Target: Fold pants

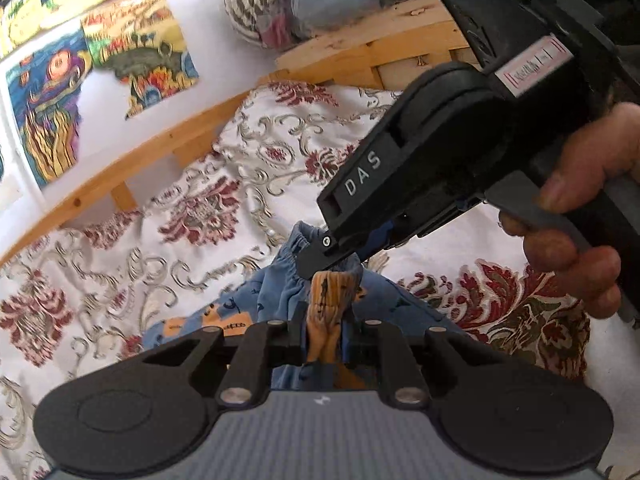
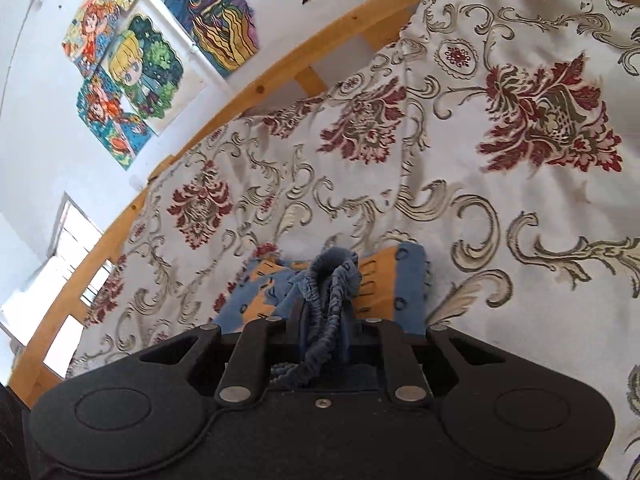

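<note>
Small blue pants (image 1: 276, 292) with orange patches lie bunched on a floral bedspread (image 1: 192, 216). My left gripper (image 1: 326, 320) is shut on a fold of orange and blue cloth at the top of the pants. Just beyond it, my right gripper (image 1: 320, 258), held by a person's hand (image 1: 576, 248), pinches the gathered elastic waistband. In the right wrist view the right gripper (image 2: 328, 312) is shut on that blue waistband (image 2: 334, 276), and the rest of the pants (image 2: 260, 292) spreads flat on the bedspread (image 2: 500, 160) behind it. Both grippers sit close together, almost touching.
A wooden bed frame (image 1: 160, 148) runs along the far edge of the bedspread, with a white wall and colourful drawings (image 1: 52, 92) behind it. A plastic-wrapped bundle of clothes (image 1: 280, 4) rests on the wooden headboard. A window (image 2: 68, 264) shows at the left.
</note>
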`<state>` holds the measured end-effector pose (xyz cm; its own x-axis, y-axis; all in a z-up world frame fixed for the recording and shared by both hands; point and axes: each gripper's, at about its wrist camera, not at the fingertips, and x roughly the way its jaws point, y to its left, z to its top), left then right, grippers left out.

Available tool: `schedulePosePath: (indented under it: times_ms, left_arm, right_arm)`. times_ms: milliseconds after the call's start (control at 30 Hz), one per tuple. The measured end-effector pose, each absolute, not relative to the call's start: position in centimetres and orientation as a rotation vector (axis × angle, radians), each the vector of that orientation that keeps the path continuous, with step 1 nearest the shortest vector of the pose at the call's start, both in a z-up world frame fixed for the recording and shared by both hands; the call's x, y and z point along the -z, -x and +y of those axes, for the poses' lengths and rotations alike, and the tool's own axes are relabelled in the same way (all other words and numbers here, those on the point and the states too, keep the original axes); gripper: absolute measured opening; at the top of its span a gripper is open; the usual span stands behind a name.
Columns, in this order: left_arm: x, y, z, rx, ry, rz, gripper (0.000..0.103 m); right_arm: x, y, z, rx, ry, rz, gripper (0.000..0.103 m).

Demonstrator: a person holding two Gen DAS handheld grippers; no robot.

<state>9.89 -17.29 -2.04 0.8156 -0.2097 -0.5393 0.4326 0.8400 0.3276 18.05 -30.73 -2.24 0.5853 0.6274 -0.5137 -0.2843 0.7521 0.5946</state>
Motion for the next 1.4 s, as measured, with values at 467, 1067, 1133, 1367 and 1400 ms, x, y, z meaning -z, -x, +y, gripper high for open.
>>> schedulePosePath:
  times_ms: [467,1067,1133,1367,1400]
  left_arm:
    - [2.4,-10.4,-17.4,0.378,-0.451,0.555,0.018]
    - [1.1,-9.6,-15.7,0.498,-0.345,0.573,0.066]
    - [0.4,-8.6,-14.5,0.516,-0.319,0.555,0.077]
    - [-1.6,-7.5,-6.9,0.427,-0.080,0.577,0.094]
    - [-1.7,-7.8,-5.7,0.392,-0.047,0.580,0.096]
  right_arm:
    - [2.8,-18.1,-30.7,-0.535,-0.458,0.788,0.017]
    - [2.7,-17.7,-31.0,-0.485,-0.388,0.786,0.017]
    - [2.7,-17.5,-31.2,-0.467,-0.379,0.786,0.017]
    - [1.3,-15.3,-31.0,-0.275,-0.237,0.734,0.033]
    - [0.8,-14.7,-30.3,-0.263,-0.193,0.711,0.034]
